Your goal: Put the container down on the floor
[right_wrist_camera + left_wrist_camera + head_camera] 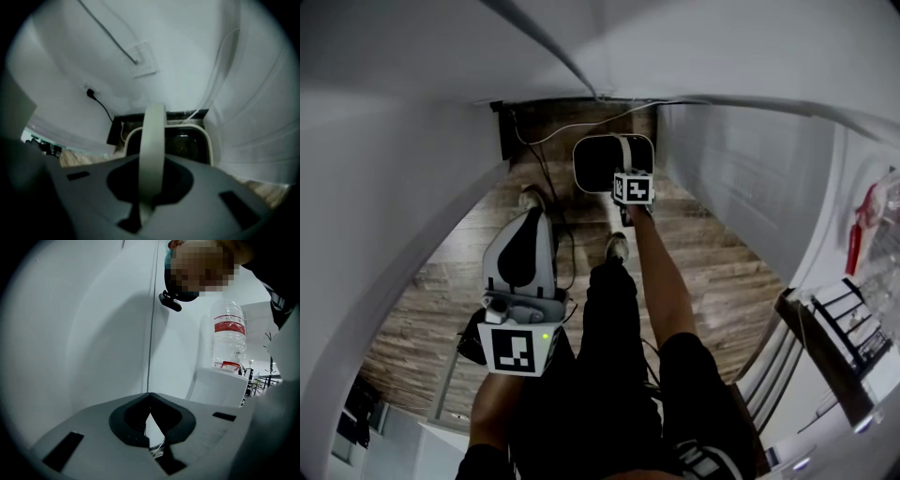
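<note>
left gripper [149, 397]: idling close to the body, jaws closed together on nothing.
right gripper [151, 164]: pointing steeply down, jaws clamping tight on the pale handle [153, 131].
container [598, 161]: hanging under that handle in the corner between white walls, apparently not yet resting on the floor [703, 253].
cable [546, 178]: trailing over the planks just beside the drop spot.
risk: the container is swinging freely, so it could be knocking a wall or landing tilted on the cable; releasing early would be dropping it.

No text or label can be read.
</note>
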Motion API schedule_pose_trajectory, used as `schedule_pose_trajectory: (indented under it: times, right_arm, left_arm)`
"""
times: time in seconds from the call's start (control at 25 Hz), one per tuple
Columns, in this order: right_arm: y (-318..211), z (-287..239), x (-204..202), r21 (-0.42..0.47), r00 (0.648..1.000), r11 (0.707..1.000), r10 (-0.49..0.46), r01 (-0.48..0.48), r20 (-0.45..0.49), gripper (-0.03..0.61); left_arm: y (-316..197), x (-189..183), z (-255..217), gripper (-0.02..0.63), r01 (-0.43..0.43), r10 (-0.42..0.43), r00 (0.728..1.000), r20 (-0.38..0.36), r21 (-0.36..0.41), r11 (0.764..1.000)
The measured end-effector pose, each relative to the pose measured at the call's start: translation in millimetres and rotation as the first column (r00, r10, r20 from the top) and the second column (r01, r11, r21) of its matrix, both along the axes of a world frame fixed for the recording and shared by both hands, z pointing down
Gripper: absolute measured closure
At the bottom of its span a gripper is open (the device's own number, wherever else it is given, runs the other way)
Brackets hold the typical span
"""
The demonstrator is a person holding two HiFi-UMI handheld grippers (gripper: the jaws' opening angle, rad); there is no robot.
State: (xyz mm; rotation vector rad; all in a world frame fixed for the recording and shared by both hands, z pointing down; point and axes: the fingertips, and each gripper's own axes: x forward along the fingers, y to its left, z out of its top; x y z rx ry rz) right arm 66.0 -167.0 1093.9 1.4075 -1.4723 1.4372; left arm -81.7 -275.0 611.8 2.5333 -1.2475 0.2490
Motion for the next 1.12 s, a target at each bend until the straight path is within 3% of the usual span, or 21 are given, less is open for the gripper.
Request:
schedule_pose_trajectory:
  times: [0.48, 0.64, 1.12]
  right_arm:
    - [-2.2, 2.5, 6.1, -0.043, 0.999, 0.999, -0.014, 0.013, -0.040, 0.539]
    - [0.6, 4.7, 6.3, -0.050, 0.999, 0.999, -0.011, 0.009, -0.043, 0.450]
    - [4.8, -2.1, 9.1, -0.024, 0.999, 1.000, 0.009, -0.010, -0.049, 0.443]
  left_arm:
    - [9.0, -3.8, -0.4, 0.584, 0.026, -0.026, 1.000, -0.005, -0.008, 1.000]
    - [12.4, -5.2, -1.7, 0.586, 0.026, -0.026, 1.000, -0.006, -0.008, 1.000]
    - [22.0, -11.5, -2.9, 0.586, 0.031, -0.031, 0.999, -0.015, -0.015, 0.999]
